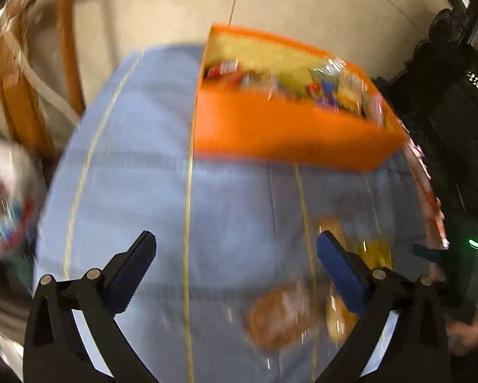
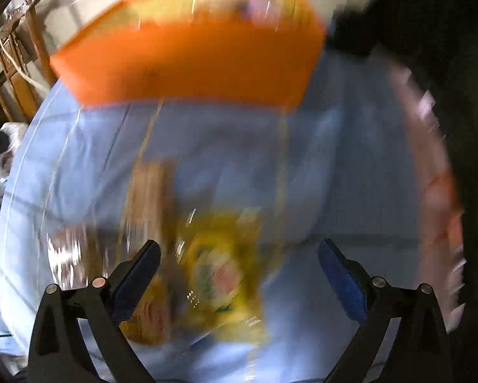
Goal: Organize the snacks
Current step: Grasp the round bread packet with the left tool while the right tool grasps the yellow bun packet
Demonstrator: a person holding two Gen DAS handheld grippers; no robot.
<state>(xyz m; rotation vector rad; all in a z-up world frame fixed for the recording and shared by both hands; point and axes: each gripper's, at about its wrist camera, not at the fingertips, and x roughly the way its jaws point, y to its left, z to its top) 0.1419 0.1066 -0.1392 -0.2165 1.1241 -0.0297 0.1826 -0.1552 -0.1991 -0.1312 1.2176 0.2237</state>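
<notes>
An orange box (image 1: pixel 287 131) with several wrapped snacks inside stands at the far side of a blue-clothed table (image 1: pixel 149 166); it also shows in the right wrist view (image 2: pixel 188 67). Both views are motion-blurred. My left gripper (image 1: pixel 235 271) is open and empty above the cloth, with a brown wrapped snack (image 1: pixel 280 316) and a yellow packet (image 1: pixel 376 252) near its right finger. My right gripper (image 2: pixel 239 274) is open and empty, just above a yellow snack packet (image 2: pixel 220 268). A brown snack (image 2: pixel 149 198) lies beyond it.
A wooden chair (image 1: pixel 18 89) stands left of the table, also in the right wrist view (image 2: pixel 12 63). A white bag (image 1: pixel 6 198) sits at the left edge. A pink-red packet (image 2: pixel 436 191) lies along the table's right edge. Dark equipment (image 1: pixel 456 95) stands to the right.
</notes>
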